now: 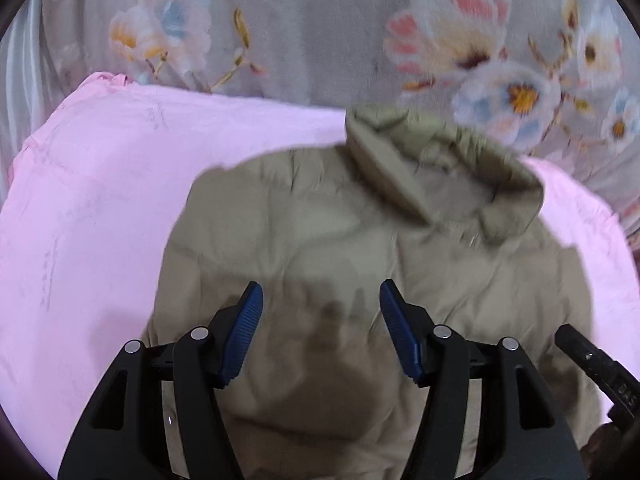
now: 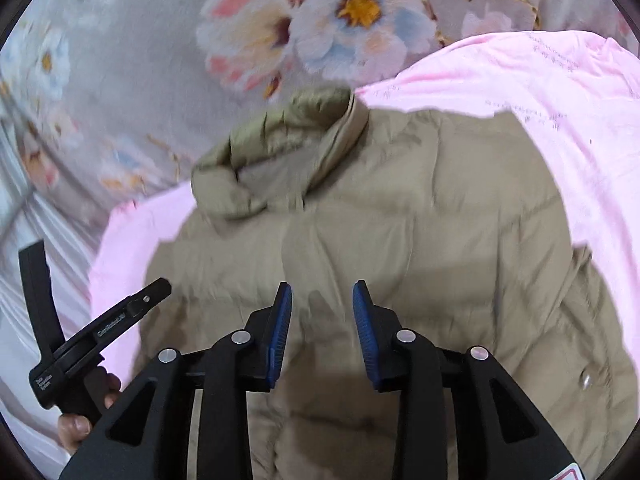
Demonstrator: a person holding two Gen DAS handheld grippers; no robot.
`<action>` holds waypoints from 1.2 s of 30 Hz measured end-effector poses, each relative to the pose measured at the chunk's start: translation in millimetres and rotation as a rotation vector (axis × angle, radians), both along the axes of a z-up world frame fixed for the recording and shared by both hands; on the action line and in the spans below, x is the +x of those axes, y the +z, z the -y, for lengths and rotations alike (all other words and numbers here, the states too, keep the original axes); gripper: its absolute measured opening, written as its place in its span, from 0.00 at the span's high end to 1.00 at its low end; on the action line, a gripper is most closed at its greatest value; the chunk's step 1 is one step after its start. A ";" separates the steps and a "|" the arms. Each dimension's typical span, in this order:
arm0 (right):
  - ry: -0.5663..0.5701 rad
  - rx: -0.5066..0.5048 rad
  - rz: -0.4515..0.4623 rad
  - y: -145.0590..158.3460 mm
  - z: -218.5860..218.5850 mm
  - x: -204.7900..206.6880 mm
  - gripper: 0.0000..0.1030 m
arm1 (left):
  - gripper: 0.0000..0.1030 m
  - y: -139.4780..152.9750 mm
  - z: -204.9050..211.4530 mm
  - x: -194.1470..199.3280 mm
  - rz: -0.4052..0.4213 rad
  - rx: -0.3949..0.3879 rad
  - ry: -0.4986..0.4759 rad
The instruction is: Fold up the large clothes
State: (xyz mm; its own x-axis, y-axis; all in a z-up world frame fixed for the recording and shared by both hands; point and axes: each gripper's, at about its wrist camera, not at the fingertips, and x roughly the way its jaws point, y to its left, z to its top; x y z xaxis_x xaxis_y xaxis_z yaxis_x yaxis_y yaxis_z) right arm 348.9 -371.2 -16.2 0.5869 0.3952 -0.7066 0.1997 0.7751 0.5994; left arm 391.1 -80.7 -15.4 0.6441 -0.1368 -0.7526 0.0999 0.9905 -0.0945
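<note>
Nearest each lens, the left gripper (image 1: 321, 304) gapes wide and the right gripper (image 2: 322, 304) stands partly open, both empty above the tan jacket (image 1: 320, 240). Around the jacket spreads a pink sheet (image 1: 80, 208), then a flowered cover (image 1: 320, 32). Only the right view shows a hand (image 2: 76, 428) holding the left gripper.

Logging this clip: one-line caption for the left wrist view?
Open left gripper above a tan puffer jacket lying on a pink sheet, floral fabric behind.
</note>
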 end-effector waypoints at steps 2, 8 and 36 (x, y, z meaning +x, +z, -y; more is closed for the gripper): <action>-0.007 0.003 0.019 8.4 10.4 21.0 0.62 | 0.35 11.2 -0.8 19.3 0.001 -0.053 -0.007; -0.033 0.126 0.014 -8.3 21.5 81.8 0.55 | 0.30 -12.0 19.5 101.2 -0.194 -0.192 -0.039; 0.070 -0.153 -0.061 -78.7 -3.5 101.8 1.00 | 0.88 -75.0 50.4 96.2 -0.099 0.057 -0.101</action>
